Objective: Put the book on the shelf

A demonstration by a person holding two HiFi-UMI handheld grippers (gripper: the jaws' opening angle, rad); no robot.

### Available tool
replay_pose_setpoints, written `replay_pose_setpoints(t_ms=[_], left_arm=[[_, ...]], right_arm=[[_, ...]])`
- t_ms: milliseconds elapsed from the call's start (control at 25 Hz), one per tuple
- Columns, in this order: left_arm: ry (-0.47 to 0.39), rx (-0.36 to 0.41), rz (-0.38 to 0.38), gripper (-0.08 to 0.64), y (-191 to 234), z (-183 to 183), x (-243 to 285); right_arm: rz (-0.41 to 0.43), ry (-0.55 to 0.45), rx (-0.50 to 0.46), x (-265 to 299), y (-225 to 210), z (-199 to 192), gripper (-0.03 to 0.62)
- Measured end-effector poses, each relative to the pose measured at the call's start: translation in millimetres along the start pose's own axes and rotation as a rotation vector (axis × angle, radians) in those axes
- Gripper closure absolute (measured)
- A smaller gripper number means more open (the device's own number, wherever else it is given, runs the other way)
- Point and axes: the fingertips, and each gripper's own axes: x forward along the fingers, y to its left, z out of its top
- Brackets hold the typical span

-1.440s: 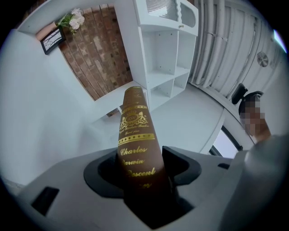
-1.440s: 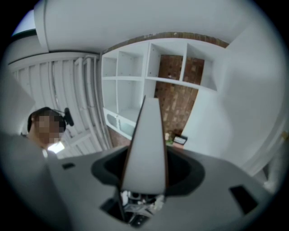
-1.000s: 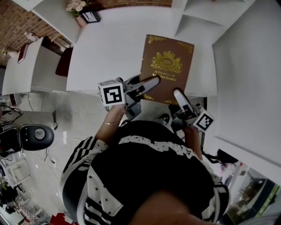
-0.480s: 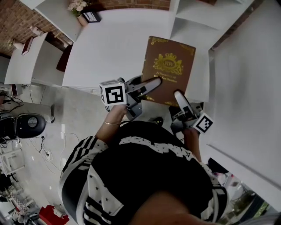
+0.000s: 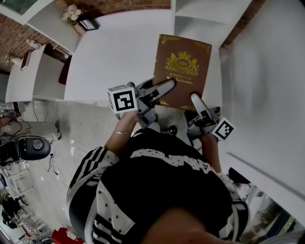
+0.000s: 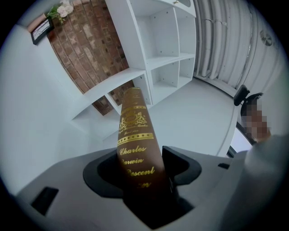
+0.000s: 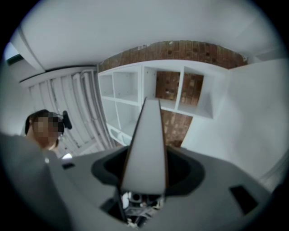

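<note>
A brown book (image 5: 183, 69) with gold print is held flat above the white table's near edge, in front of the white shelf unit (image 5: 209, 14). My left gripper (image 5: 166, 88) is shut on its spine side and my right gripper (image 5: 195, 99) on its page-edge side. In the left gripper view the gold-lettered spine (image 6: 134, 131) rises from between the shut jaws of the left gripper (image 6: 142, 160), with open shelf compartments (image 6: 167, 45) beyond. The right gripper view shows the pale page edge (image 7: 146, 140) clamped in the right gripper (image 7: 144, 169), and shelf compartments (image 7: 149, 90) behind it.
A white table (image 5: 119, 52) lies below the book, with flowers and a small frame (image 5: 76, 16) at its far left corner. Brick wall (image 6: 86, 49) backs the shelves. A white wall (image 5: 267, 86) stands to the right. A person (image 6: 255, 119) is behind the grippers, and a chair (image 5: 33, 147) stands on the floor at left.
Both grippers have carried the book a little forward toward the shelf unit. The shelf compartments now fill more of both gripper views. The grip on the book is unchanged.
</note>
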Motion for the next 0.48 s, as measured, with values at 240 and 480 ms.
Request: replay_pose_setpoints(t_ms=[240,480], left_arm=[[0.018,0.000,-0.059,0.275,-2.4,1.6,8.0],[0.028,-0.016,-0.129,0.275,-5.7,2.5,20.3]], right_arm=[[-0.013,-0.047,-0.044,-2.7,2.1,5.1,0.344],[-0.038,-0.098,-0.077,-5.5,3.6,13.6,0.343]])
